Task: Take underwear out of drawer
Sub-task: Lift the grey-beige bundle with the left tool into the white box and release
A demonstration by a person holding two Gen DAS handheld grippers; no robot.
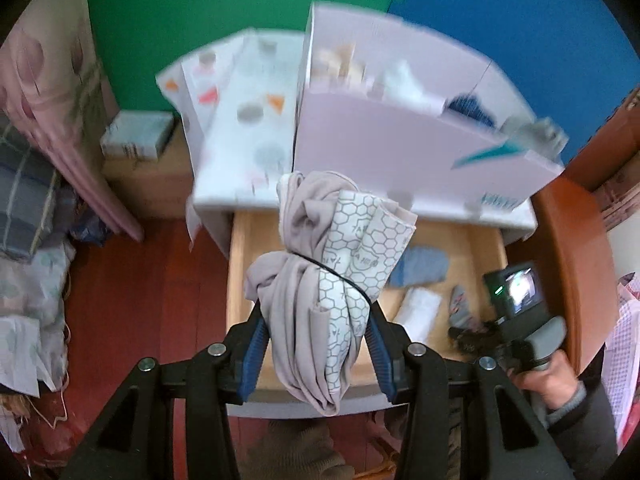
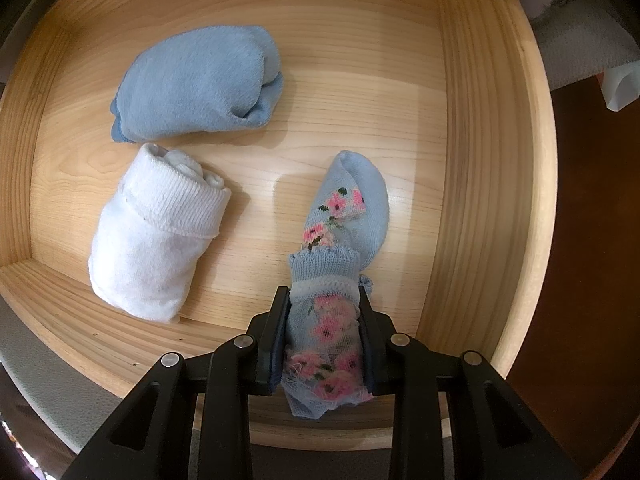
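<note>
The left hand-held gripper [image 1: 316, 336] is clamped around the middle of the underwear [image 1: 324, 276], a soft grey bundle with a honeycomb-print panel bound by a thin black band, held above the open wooden drawer [image 1: 240, 264]. It looks light and limp, so its loose ends will droop and swing; the banded waist is the firmest place to grip. The right hand-held gripper [image 2: 324, 320], down in the drawer, is closed on a floral blue sock [image 2: 340, 216], beside a white sock roll [image 2: 156, 236] and a blue one [image 2: 196, 84].

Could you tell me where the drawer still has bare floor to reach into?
Bare wood lies between the floral sock and the drawer wall, and along the back. Crowded where the blue bundle meets the white bundle.
</note>
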